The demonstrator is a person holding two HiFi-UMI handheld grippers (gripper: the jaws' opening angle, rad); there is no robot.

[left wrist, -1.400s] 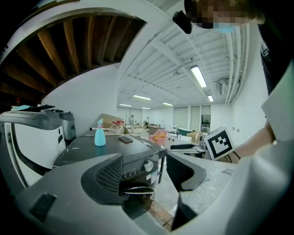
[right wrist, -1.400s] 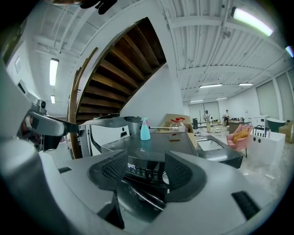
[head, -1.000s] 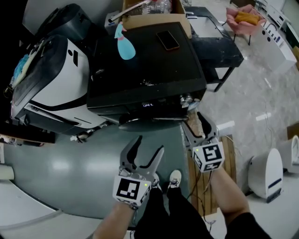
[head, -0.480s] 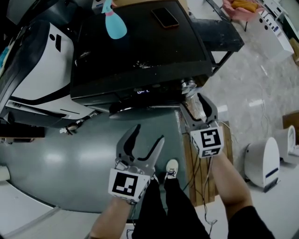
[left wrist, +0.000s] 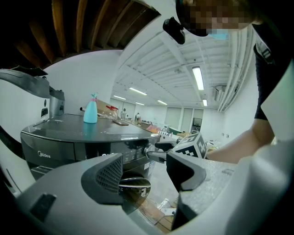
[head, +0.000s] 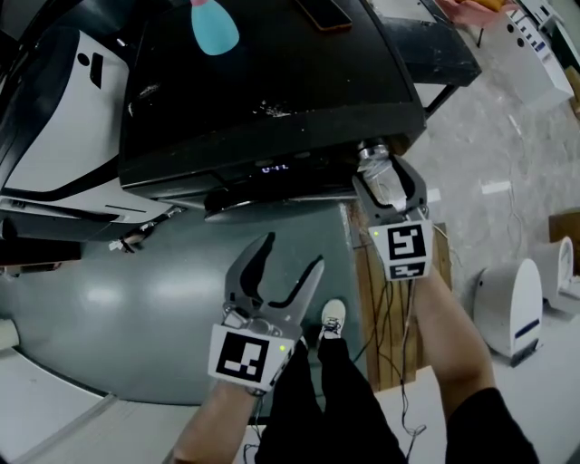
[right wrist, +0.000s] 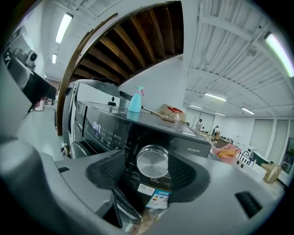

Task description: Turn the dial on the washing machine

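Opening, is the right claw (head: 387,186)?

Yes, its jaws are spreading, nearly at their widest, and gripping nothing. The pads are flanking the dial (right wrist: 152,161), with a gap showing on its left.

So the dial is sitting between them?

Right between them, sticking out of the washer (head: 272,82) front at its right end and facing the claw head-on.

And the left claw (head: 292,258)?

It is hanging lower and nearer the person, jaws gaping and empty, pointing at the washer over the floor (head: 136,308), well apart from the dial.

Anything on top?

A blue bottle (head: 214,23) is standing there.
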